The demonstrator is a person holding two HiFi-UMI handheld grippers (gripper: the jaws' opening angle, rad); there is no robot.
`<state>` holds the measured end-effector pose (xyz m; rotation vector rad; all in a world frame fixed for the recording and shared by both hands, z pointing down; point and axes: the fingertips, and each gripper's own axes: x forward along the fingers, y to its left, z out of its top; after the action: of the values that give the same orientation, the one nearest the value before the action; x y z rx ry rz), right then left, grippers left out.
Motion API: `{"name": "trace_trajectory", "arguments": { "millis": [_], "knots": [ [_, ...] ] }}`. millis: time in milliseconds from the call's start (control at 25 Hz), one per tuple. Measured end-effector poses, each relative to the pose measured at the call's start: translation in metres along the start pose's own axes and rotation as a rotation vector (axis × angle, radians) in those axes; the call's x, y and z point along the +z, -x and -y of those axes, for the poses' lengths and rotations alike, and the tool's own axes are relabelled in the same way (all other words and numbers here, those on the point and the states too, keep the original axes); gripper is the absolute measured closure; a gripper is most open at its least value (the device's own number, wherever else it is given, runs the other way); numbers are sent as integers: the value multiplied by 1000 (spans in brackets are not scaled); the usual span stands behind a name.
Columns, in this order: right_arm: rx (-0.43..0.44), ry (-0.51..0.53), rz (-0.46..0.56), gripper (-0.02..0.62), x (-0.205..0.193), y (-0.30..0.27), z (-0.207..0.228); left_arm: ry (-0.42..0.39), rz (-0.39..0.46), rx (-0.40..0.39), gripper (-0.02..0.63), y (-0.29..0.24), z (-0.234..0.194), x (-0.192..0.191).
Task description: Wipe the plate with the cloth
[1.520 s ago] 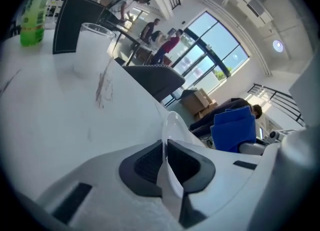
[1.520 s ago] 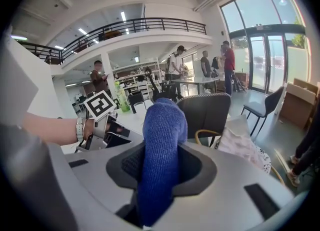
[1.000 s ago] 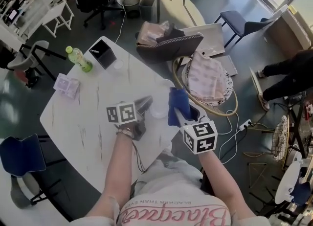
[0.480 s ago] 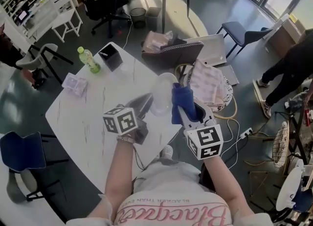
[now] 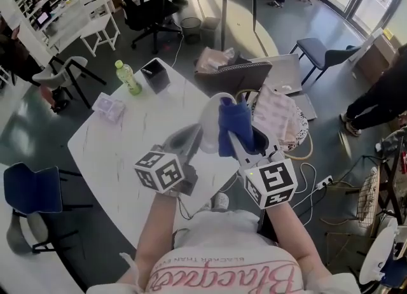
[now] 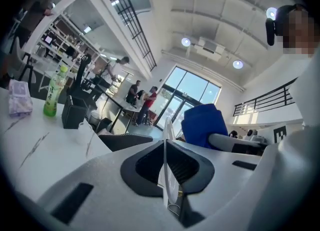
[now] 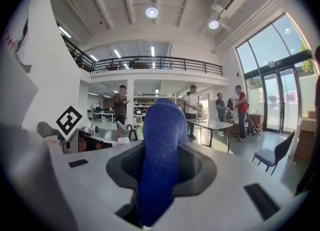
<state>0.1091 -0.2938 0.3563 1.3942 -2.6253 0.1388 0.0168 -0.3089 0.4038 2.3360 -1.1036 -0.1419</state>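
Left gripper [image 5: 194, 140]: jaws shut tight on the lower rim of the plate [image 5: 210, 121]. Right gripper [image 5: 238, 145]: jaws clamped on the blue cloth [image 5: 234, 121]. Compared with a second before, I had raised both grippers away from the white table [image 5: 121, 140] at centre left. The plate was no longer low by the tabletop but hung in mid-frame, clear of the surface. I judged the pick-up finished and the wiping about to start. The cloth sat just beside the plate's right face; whether they touched I could not tell. The plate stood on edge. In the left gripper view it showed as a thin line, its long axis running up the frame and its face turned right, toward the cloth.
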Motion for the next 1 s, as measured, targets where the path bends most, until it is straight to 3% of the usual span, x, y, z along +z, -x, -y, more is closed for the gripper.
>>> {"name": "trace_trajectory", "arguments": {
  "millis": [400, 1000],
  "knots": [
    [84, 130, 40, 476, 26, -37, -47, -45, 58, -1, 591, 17, 15, 9],
    [-196, 52, -9, 476, 5, -19, 52, 13, 105, -36, 591, 20, 13, 15]
  ]
}}
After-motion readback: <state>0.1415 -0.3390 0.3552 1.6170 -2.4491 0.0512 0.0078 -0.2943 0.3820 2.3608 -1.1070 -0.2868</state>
